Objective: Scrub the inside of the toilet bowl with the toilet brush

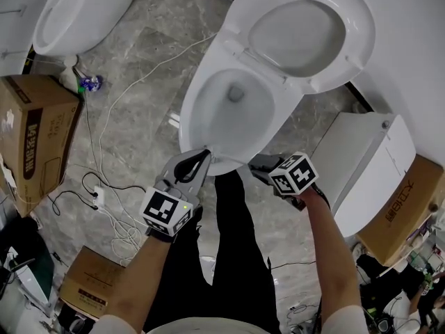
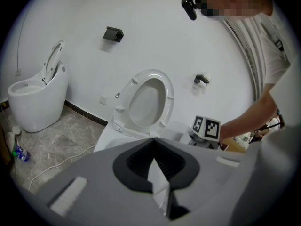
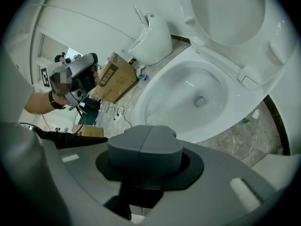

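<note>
The white toilet bowl (image 1: 233, 110) stands with lid and seat (image 1: 299, 33) raised; its inside looks bare and wet in the right gripper view (image 3: 188, 95). No toilet brush shows in any view. My left gripper (image 1: 205, 155) hovers just at the bowl's front rim, jaws shut with nothing between them (image 2: 153, 140). My right gripper (image 1: 256, 163) hangs beside it at the rim's front right, also shut and holding nothing (image 3: 149, 131). The left gripper view looks across at the raised seat (image 2: 146, 102) and the right gripper's marker cube (image 2: 206, 127).
A second toilet (image 1: 76, 9) stands at the far left with a blue bottle (image 1: 90, 83) at its foot. Cardboard boxes (image 1: 31, 138) (image 1: 410, 200) (image 1: 90, 284) flank me. Loose cables (image 1: 104, 193) lie on the grey floor. A white cabinet (image 1: 368, 165) sits right of the bowl.
</note>
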`<state>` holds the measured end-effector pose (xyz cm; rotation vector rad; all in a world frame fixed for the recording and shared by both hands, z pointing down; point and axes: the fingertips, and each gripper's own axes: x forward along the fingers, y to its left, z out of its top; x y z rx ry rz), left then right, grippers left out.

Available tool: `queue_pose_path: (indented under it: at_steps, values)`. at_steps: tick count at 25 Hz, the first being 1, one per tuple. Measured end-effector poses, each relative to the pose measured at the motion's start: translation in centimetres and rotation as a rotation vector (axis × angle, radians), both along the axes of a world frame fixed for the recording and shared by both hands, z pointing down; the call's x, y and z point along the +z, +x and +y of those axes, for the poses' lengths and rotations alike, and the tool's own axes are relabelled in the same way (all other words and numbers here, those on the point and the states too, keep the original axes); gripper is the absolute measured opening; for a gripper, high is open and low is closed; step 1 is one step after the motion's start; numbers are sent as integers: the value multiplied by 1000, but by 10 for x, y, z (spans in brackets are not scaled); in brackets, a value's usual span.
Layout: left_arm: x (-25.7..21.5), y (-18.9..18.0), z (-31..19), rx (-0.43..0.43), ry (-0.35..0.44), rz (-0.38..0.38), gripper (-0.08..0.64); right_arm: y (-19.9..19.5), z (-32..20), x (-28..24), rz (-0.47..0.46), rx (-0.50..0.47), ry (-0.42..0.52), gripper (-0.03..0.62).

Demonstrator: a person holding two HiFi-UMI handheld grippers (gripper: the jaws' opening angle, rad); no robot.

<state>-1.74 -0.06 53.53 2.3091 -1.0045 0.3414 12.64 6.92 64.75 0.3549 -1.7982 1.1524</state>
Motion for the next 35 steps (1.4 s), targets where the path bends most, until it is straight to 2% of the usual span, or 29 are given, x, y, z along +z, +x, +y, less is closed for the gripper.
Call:
queue_pose_path:
  at_steps: [17, 26, 35]
  values:
    - [22, 58, 6, 9, -71, 19, 5, 28, -33, -16, 139, -347, 70, 166]
    - [27, 63, -11, -24, -83, 22, 5, 39, -59, -17, 209, -492, 75, 166]
    - [31, 65, -24, -65, -94, 34, 6, 53, -86, -20, 291, -629, 122, 166]
